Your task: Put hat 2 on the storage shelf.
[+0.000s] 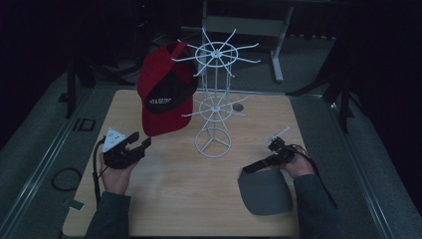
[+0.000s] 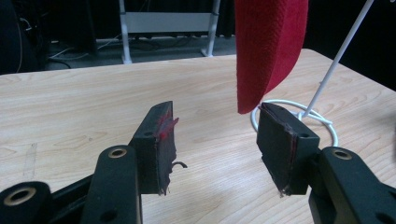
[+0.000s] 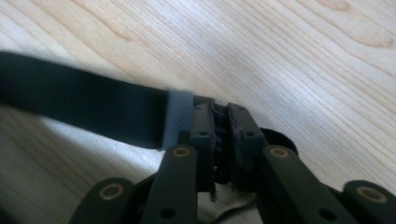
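On the left side of the wooden table (image 1: pixel 169 199), the left gripper (image 1: pixel 138 143) sits in the person's left hand (image 1: pixel 117 174). Its two black jaws are spread wide apart and nothing is between them. In the left gripper view, the tip of the red brim hangs just above the jaw nearest the stand. That brim belongs to a red cap (image 1: pixel 161 94) with a black front. The cap hangs on an arm of the white wire stand (image 1: pixel 214 99), which stands in the middle of the table with its round foot on the wood. Farther right, a grey visor (image 1: pixel 264 191) lies flat on the table, close to the person. Its black strap (image 1: pixel 256 166) runs up to the right gripper (image 1: pixel 273 157). The right gripper's jaws are pressed together and pinch the strap, just beside a grey piece (image 3: pixel 177 116) on it. The right hand (image 1: pixel 298 167) holds that gripper low over the table.
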